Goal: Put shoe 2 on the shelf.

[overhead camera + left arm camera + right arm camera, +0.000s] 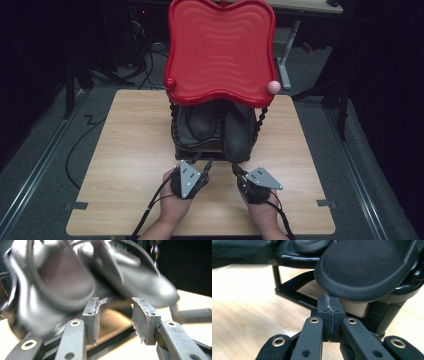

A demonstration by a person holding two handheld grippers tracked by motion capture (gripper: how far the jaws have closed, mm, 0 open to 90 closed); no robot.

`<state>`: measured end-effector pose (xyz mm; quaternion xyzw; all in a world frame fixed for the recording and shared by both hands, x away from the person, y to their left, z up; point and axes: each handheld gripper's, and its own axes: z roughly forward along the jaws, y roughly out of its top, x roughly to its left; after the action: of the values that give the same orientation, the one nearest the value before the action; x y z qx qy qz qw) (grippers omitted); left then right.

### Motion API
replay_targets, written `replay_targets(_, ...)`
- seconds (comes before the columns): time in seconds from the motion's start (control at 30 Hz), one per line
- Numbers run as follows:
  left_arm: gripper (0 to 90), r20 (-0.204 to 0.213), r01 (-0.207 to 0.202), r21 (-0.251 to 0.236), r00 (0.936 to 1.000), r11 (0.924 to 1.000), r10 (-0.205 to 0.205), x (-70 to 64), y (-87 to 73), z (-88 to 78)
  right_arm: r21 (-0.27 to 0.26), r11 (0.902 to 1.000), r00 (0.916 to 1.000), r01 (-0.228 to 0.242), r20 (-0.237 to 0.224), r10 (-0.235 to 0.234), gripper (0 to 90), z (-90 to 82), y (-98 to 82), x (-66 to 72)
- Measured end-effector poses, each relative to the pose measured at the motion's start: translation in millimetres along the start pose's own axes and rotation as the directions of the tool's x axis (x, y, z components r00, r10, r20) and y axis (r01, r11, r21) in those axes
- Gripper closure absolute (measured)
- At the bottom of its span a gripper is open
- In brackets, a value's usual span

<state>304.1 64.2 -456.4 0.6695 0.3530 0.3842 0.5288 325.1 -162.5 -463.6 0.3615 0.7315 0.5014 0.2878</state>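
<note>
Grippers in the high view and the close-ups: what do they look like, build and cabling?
Both are black. The left gripper and right gripper each carry a grey three-cornered plate on top, dotted with small holes, and trail a black cable back past the person's hand. In the close-ups the jaws are black link arms with brass-ringed rivet holes, ending in dark blocks faced with grey pads. No sleeves show.

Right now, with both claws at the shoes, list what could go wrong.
1. The right shoe sticks out past the rack's front edge; a nudge from the shut right claw just under its tip might tip it off.
2. The left claw stands open with nothing between its pads, and the left shoe looks blurred there, so a grab could miss.
3. The red tray sits overhead; lifting a shoe may knock it.
</note>
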Motion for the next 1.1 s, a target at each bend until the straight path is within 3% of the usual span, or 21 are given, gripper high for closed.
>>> replay_targets(0.1,57.5,-0.015,-0.008,0.021,0.9998,0.9998,0.009,7.8,-16.2,-20.3,-0.006,1.0000,0.9999,-0.005,0.013,0.005,89.9,6.0,3.7,-7.5)
replay_targets(0.2,57.5,-0.025,0.007,0.026,0.9997,0.9996,-0.006,15.4,-25.2,-28.9,-0.012,0.9999,0.9997,-0.007,0.024,0.007,89.8,10.2,6.1,-11.5)
replay_targets(0.37,57.5,-0.033,0.021,0.043,0.9993,0.9988,-0.019,24.6,-31.9,-31.6,-0.015,0.9999,0.9995,0.001,0.032,-0.001,87.7,5.7,2.2,-7.4)
replay_targets(0.63,57.5,-0.022,0.012,0.048,0.9997,0.9988,-0.011,19.9,-35.9,-31.4,-0.053,0.9978,0.9936,-0.041,0.103,0.046,89.8,-6.0,-0.3,-19.1)
replay_targets(0.9,58.3,-0.022,0.007,0.059,0.9997,0.9983,-0.006,20.9,-38.9,-32.5,-0.069,0.9935,0.9845,-0.090,0.144,0.099,89.6,1.6,3.0,-35.2)
replay_targets(1.1,58.3,-0.025,0.024,0.066,0.9994,0.9975,-0.023,22.9,-41.3,-33.4,-0.078,0.9922,0.9804,-0.097,0.164,0.108,89.7,8.5,8.2,-42.4)
